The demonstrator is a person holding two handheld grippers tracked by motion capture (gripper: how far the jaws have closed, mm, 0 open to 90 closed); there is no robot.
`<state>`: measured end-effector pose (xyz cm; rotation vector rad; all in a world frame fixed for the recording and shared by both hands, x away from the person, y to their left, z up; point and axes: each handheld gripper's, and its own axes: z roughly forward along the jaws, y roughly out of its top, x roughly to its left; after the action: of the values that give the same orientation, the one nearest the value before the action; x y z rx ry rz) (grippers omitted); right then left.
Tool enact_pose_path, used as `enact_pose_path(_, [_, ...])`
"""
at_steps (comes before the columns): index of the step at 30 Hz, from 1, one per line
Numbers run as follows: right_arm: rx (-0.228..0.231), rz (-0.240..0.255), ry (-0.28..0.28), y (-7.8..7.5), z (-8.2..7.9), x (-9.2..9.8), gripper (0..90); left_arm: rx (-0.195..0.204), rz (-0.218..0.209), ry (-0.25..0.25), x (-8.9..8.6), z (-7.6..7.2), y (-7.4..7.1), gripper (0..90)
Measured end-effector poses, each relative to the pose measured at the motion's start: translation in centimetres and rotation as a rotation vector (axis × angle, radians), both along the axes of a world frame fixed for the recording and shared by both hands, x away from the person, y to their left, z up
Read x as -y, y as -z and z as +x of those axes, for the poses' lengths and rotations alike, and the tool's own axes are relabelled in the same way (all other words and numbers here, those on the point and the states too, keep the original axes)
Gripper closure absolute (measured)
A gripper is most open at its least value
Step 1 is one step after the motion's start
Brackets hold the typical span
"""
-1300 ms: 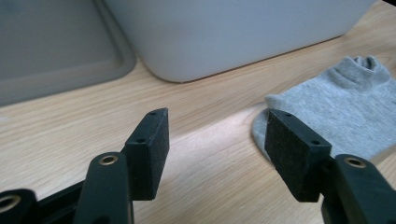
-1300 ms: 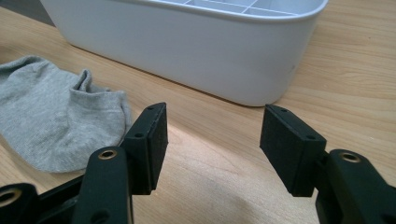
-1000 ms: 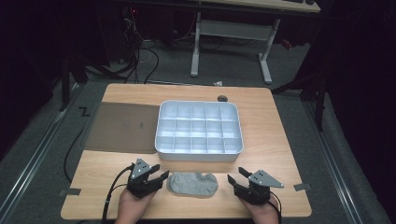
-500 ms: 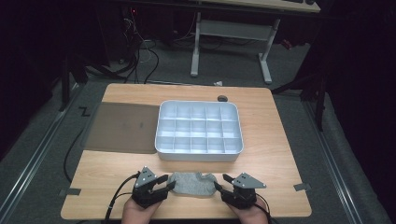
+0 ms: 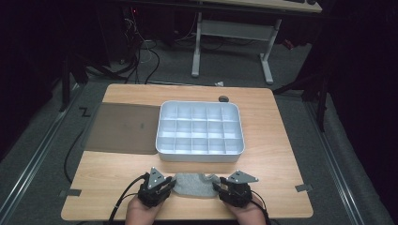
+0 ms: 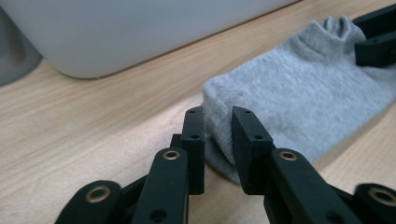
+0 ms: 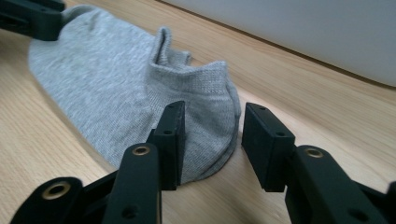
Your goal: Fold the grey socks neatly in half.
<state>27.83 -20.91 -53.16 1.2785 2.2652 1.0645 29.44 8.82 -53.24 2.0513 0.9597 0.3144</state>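
A grey ankle sock [image 5: 195, 184] lies flat near the table's front edge, between my two grippers. My left gripper [image 5: 171, 186] is at its left end. In the left gripper view the jaws [image 6: 217, 130] have just been closing and stand narrow, with the sock's [image 6: 299, 88] edge in the gap but not clearly pinched. My right gripper [image 5: 217, 187] is at the sock's right end. Its jaws [image 7: 212, 135] have also been closing and still stand wide; one jaw rests on the sock's [image 7: 107, 79] rounded end, the other on bare wood.
A white tray [image 5: 159, 140] divided into several compartments stands just behind the sock, its wall [image 6: 140, 28] close to both grippers. A dark mat [image 5: 124, 127] lies left of the tray. A small dark object [image 5: 224, 98] sits at the table's far edge.
Both grippers have moved inward from either side up to the ends of the sock. Both pairs of jaws have narrowed, the left more than the right.
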Motion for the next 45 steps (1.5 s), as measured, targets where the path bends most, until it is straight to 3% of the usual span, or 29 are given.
enact_pose_path(3, [0.001, -0.007, 0.021, -0.1, 0.0, 1.0, 61.7, -0.006, -0.007, 0.036, 1.2, -0.2, 0.0, 75.5])
enact_pose_path(8, [-0.011, 0.009, 0.104, -0.2, -0.3, 3.9, 60.9, -0.004, -0.019, 0.090, 3.9, -0.2, 0.1, 75.0])
enact_pose_path(11, [-0.002, 0.030, 0.110, -0.4, -0.6, 4.5, 56.8, -0.011, -0.027, 0.087, 3.9, 0.0, 0.1, 74.8])
enact_pose_path(12, [-0.010, 0.052, 0.118, -0.5, -0.9, 4.7, 52.3, -0.026, -0.055, 0.081, 3.6, 0.0, 0.2, 74.2])
enact_pose_path(21, [-0.044, 0.094, 0.126, 0.0, -1.2, 4.6, 51.5, -0.048, -0.062, 0.089, 3.4, 0.1, 0.3, 71.3])
enact_pose_path(31, [-0.021, 0.049, 0.112, 0.0, -1.4, 3.6, 66.1, -0.063, -0.065, 0.102, 3.4, 0.1, 0.3, 71.1])
enact_pose_path(38, [-0.035, 0.063, 0.088, 0.0, -1.5, 3.6, 80.3, -0.061, -0.066, 0.100, 3.4, 0.1, 0.3, 71.0])
enact_pose_path(42, [-0.036, 0.069, 0.081, 0.1, -1.5, 3.6, 82.0, -0.054, -0.070, 0.101, 3.4, 0.0, 0.3, 71.0])
enact_pose_path(45, [-0.027, 0.068, 0.077, 0.0, -1.6, 3.7, 82.7, -0.044, -0.096, 0.099, 3.1, -0.1, 0.3, 71.0])
